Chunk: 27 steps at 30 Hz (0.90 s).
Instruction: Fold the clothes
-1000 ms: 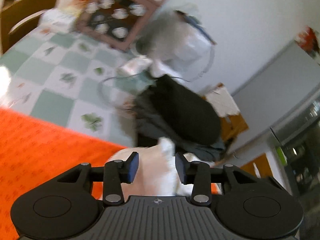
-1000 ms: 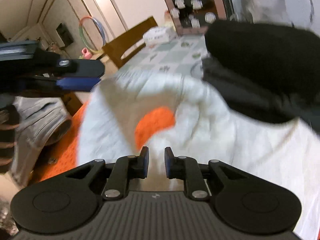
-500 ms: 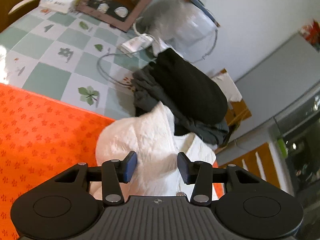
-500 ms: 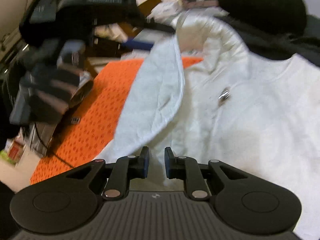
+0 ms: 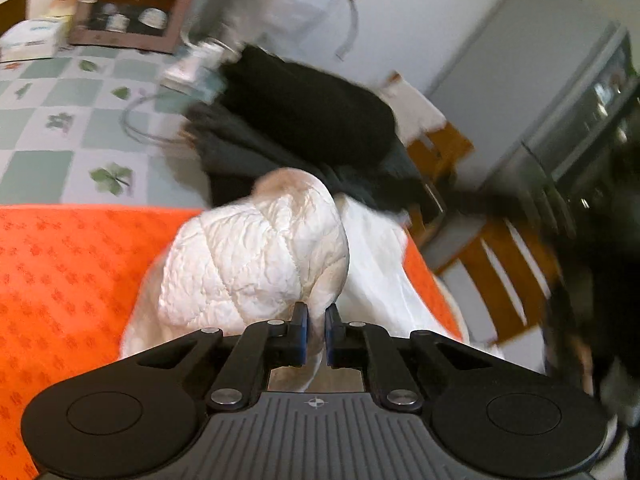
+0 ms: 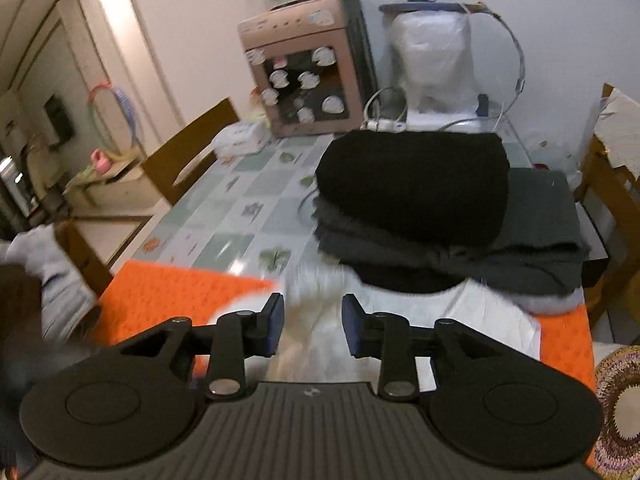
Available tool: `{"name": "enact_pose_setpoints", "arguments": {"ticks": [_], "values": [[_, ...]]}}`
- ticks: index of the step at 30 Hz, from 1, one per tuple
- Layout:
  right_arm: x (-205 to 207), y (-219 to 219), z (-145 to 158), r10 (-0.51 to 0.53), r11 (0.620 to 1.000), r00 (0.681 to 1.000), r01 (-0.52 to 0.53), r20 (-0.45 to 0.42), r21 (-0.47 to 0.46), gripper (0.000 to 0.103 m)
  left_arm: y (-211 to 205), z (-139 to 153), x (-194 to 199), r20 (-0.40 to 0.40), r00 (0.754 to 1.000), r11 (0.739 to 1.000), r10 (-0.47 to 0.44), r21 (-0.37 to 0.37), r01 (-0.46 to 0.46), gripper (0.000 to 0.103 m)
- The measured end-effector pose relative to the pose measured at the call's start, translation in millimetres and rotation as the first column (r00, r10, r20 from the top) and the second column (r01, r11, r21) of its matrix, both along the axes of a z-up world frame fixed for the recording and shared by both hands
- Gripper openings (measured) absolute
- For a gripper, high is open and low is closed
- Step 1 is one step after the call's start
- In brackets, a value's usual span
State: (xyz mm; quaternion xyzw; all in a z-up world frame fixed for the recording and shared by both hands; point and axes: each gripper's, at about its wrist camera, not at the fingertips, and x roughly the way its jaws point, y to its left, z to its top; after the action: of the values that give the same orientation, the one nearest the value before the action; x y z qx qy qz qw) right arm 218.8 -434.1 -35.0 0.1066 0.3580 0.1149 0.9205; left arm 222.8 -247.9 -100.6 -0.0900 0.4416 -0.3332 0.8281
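Left wrist view: the left gripper (image 5: 316, 318) is seen with its jaws just closed, pinched on an edge of the white quilted garment (image 5: 256, 264), a fold of which stands between the blue pads. The garment is bunched up into a rounded hump on the orange cloth (image 5: 60, 272), with its smoother white part trailing to the right toward the table's edge. Just behind it a stack of folded dark clothes (image 5: 312, 120) is laid on the green-and-white checked tablecloth (image 5: 48, 128); the picture is blurred at the right, where a wooden chair (image 5: 504, 264) is made out.

Right wrist view: the right gripper (image 6: 313, 322) is shown with its jaws just opened and spread apart; blurred white fabric is seen between and below the pads, but no pressing on it can be made out. The dark stack lies beyond, with a pink box (image 6: 304, 68) and a plastic-wrapped appliance (image 6: 436, 56) against the wall.
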Motion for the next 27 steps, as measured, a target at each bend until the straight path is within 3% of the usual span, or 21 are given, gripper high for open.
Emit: {"name": "enact_pose_setpoints", "arguments": {"ticks": [3, 8, 9, 12, 15, 18, 20, 22, 24, 27], "values": [[15, 6, -8, 0.004, 0.999, 1.0, -0.005, -0.026, -0.036, 0.042, -13, -9, -20, -0.001, 0.997, 0.996, -0.078, 0.034, 0.078, 0.011], [30, 22, -43, 0.032, 0.984, 0.993, -0.052, -0.118, -0.172, 0.042, -32, -23, -51, -0.02, 0.985, 0.983, -0.173, 0.058, 0.174, 0.011], [33, 23, -52, 0.024, 0.978, 0.99, -0.053, -0.139, -0.204, 0.039, -31, -24, -54, -0.024, 0.984, 0.982, -0.177, 0.057, 0.178, 0.011], [38, 20, -74, -0.001, 0.97, 0.98, -0.047, -0.197, -0.238, 0.02, -29, -25, -59, -0.035, 0.982, 0.982, -0.183, 0.045, 0.185, 0.012], [39, 6, -85, -0.004, 0.991, 0.971, -0.028, -0.24, -0.133, 0.011, -20, -21, -58, -0.036, 0.982, 0.982, -0.184, 0.03, 0.185, 0.012], [38, -17, -87, -0.018, 0.996, 0.968, 0.039, -0.249, 0.078, 0.006, -17, -18, -59, -0.02, 0.982, 0.981, -0.187, 0.041, 0.188, 0.013], [38, -37, -87, -0.031, 0.949, 0.971, 0.102, -0.236, 0.297, 0.005, -14, -15, -60, -0.006, 0.984, 0.983, -0.18, 0.045, 0.18, 0.013], [40, -52, -87, -0.044, 0.872, 0.975, 0.144, -0.217, 0.468, 0.005, -9, -12, -60, 0.009, 0.988, 0.987, -0.154, 0.037, 0.154, 0.013], [43, -59, -88, -0.057, 0.804, 0.98, 0.16, -0.193, 0.573, 0.004, -1, -6, -58, 0.022, 0.993, 0.993, -0.116, 0.011, 0.116, 0.014], [55, -61, -92, -0.089, 0.742, 0.981, 0.179, -0.171, 0.646, 0.005, 15, 6, -52, 0.039, 0.998, 0.998, -0.052, -0.038, 0.054, 0.018]]}}
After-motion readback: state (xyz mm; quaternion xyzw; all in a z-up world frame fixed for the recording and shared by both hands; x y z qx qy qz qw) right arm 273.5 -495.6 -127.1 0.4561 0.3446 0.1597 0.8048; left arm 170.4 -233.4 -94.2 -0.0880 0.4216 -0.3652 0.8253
